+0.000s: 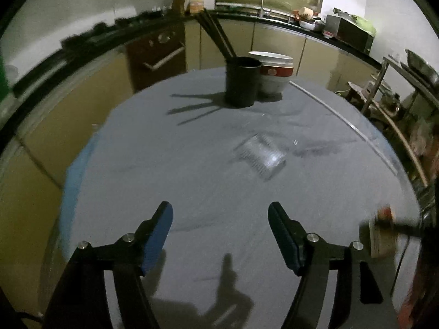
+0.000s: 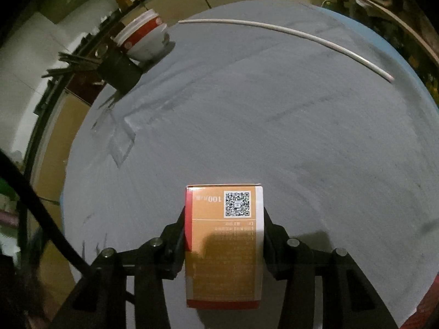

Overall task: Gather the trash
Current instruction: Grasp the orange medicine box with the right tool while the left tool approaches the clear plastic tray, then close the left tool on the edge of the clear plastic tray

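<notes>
Right gripper (image 2: 223, 235) was pinching an orange carton (image 2: 223, 246) with a QR code on its top face, jaws clamped on both sides, held above the near part of the grey table (image 2: 301, 137). Same carton showed blurred at the right edge of the left view. Left gripper (image 1: 221, 235) had jaws spread wide, nothing between them, hovering over the near table edge. A clear plastic tray (image 1: 262, 155) lay flat mid-table ahead of the left gripper, well apart from its blue pads (image 1: 157, 240). At the far side a black cup (image 1: 242, 82) with chopsticks (image 1: 216, 34) stood touching stacked bowls (image 1: 274, 75). A white straw (image 2: 288, 34) lay along the far right edge.
</notes>
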{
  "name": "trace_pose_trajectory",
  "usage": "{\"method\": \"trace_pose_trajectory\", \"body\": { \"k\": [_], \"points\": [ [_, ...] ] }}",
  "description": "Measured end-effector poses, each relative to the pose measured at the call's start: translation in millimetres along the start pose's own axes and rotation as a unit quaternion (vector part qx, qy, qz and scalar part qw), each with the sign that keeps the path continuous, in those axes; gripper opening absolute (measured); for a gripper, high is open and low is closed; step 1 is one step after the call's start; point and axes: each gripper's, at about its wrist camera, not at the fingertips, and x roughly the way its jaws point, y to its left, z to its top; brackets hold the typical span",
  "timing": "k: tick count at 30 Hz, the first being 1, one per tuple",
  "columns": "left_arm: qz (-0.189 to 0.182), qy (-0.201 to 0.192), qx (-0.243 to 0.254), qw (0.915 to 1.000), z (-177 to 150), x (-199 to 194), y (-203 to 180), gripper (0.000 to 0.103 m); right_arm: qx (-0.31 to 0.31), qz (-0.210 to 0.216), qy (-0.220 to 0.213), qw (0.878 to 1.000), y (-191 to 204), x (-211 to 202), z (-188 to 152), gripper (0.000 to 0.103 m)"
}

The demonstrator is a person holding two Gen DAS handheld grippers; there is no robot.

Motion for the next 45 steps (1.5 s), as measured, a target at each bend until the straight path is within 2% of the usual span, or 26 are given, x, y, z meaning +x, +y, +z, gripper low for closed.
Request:
{"method": "trace_pose_trajectory", "body": {
  "k": [7,12,16,18,23,25,27,31,33,35,41,45],
  "points": [
    [-0.040,0.040,-0.067,0.9961,48,48,-23,0.073,0.008,0.031,-0.012,0.999,-55,-38,-40,0.049],
    [-0.024,0.082,-0.099,0.9914,77,85,-36,0.073,0.009,0.053,-0.021,0.998,-74,-47,-55,0.049],
    [-0.006,0.105,-0.135,0.9852,86,108,-34,0.073,0.006,0.062,-0.027,0.998,-81,-52,-60,0.049],
    [-0.009,0.107,-0.153,0.9823,85,113,-32,0.073,0.006,0.064,-0.032,0.997,-86,-57,-62,0.049],
    [-0.012,0.111,-0.171,0.9789,80,121,-31,0.072,0.017,0.072,-0.038,0.997,-104,-65,-67,0.049],
    [-0.002,0.115,-0.172,0.9784,78,124,-32,0.071,0.020,0.075,-0.039,0.996,-106,-65,-67,0.049],
    [-0.009,0.116,-0.179,0.9770,77,128,-30,0.055,0.021,0.077,-0.041,0.996,-109,-66,-67,0.049],
    [-0.014,0.136,-0.188,0.9727,72,138,-29,0.036,0.025,0.078,-0.043,0.996,-113,-69,-70,0.049],
    [-0.017,0.140,-0.190,0.9717,69,142,-28,0.018,0.027,0.078,-0.044,0.996,-115,-71,-71,0.049],
    [-0.019,0.150,-0.194,0.9692,64,149,-26,0.010,0.028,0.077,-0.046,0.996,-116,-73,-73,0.049],
    [-0.022,0.139,-0.192,0.9713,53,139,-22,0.004,0.033,0.074,-0.055,0.995,-116,-83,-79,0.049],
    [-0.013,0.127,-0.164,0.9782,43,112,-28,0.003,0.036,0.073,-0.065,0.994,-116,-93,-82,0.049]
  ]
}}
